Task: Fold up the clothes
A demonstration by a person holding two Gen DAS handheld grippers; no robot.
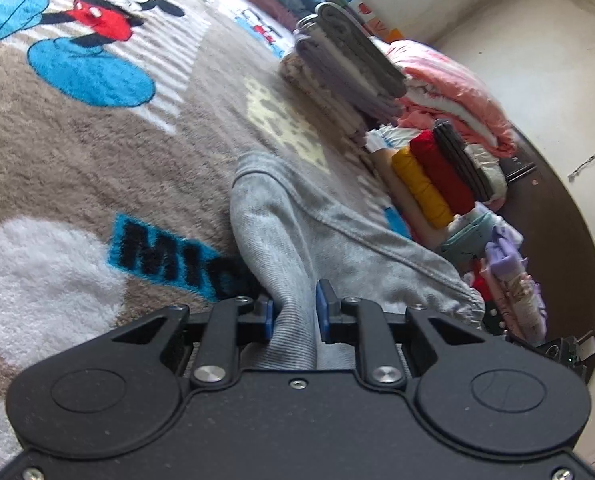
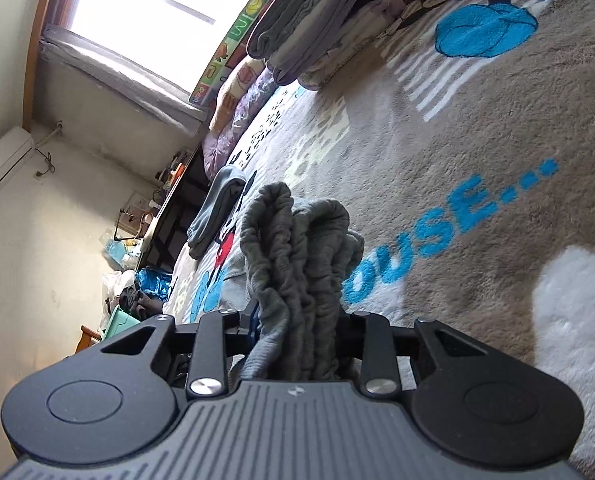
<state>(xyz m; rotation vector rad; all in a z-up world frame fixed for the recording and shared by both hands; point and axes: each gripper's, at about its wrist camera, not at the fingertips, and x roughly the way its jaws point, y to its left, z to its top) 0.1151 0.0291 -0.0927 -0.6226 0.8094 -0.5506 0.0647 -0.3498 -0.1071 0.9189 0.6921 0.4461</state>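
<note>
A plush Mickey Mouse blanket in beige, white and blue covers the surface. Along its far edge stand a stack of folded grey clothes and a row of folded coloured clothes. A light grey garment trails across the blanket. The left gripper pinches its ribbed edge between blue pads. The right gripper clamps the garment's gathered elastic waistband, bunched upright.

Bright daylight from a blown-out window; fisheye edges bend, slightly soft.
</note>
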